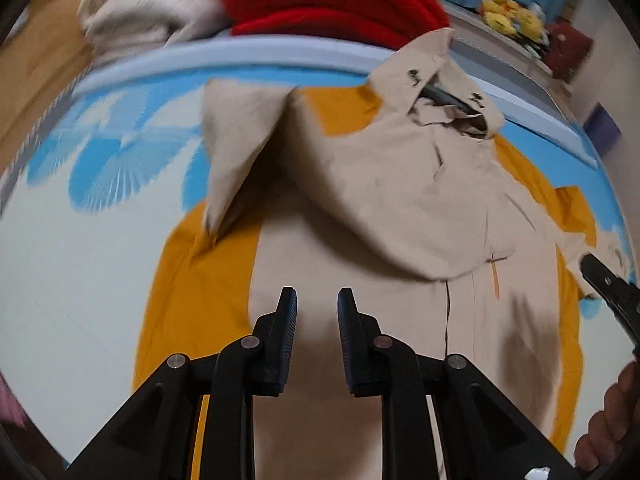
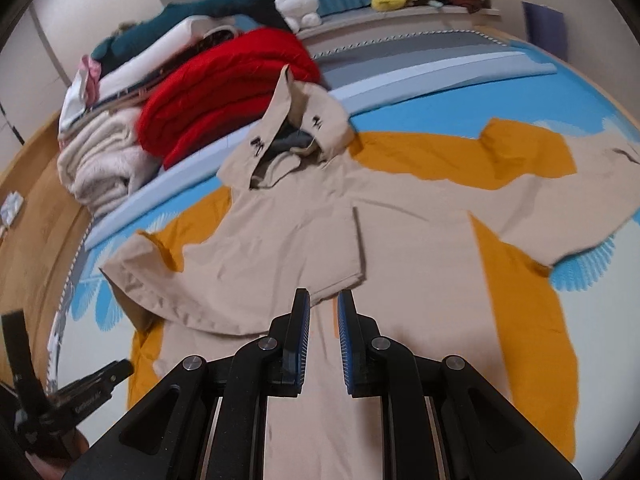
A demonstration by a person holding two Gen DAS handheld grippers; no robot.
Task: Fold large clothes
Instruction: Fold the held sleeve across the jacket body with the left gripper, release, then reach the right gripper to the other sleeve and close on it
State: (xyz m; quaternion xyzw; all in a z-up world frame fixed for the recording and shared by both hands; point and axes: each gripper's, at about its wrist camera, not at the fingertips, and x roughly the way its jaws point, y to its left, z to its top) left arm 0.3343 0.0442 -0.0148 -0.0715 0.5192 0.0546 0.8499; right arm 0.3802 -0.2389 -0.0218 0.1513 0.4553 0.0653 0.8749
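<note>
From the left wrist view, the left gripper (image 1: pixel 317 300) hangs with its tongs apart and nothing between them, above a smooth tan coat (image 1: pixel 360 220) with orange lining that lies flat on the blue and white bed cover (image 1: pixel 100 168), collar pointing away toward a bumpy red knit (image 1: pixel 332 0). From the right wrist view, the right gripper (image 2: pixel 323 304) also has its tongs apart over the coat (image 2: pixel 288 248), which stretches long from the near edge toward its collar, with a fluffy cream blanket (image 2: pixel 100 164) beside the red knit (image 2: pixel 224 92).

Black tongs (image 2: pixel 323 300), blue ribbed pads (image 2: pixel 343 332), silver pivot screws, bare fingers (image 1: pixel 612 412)
</note>
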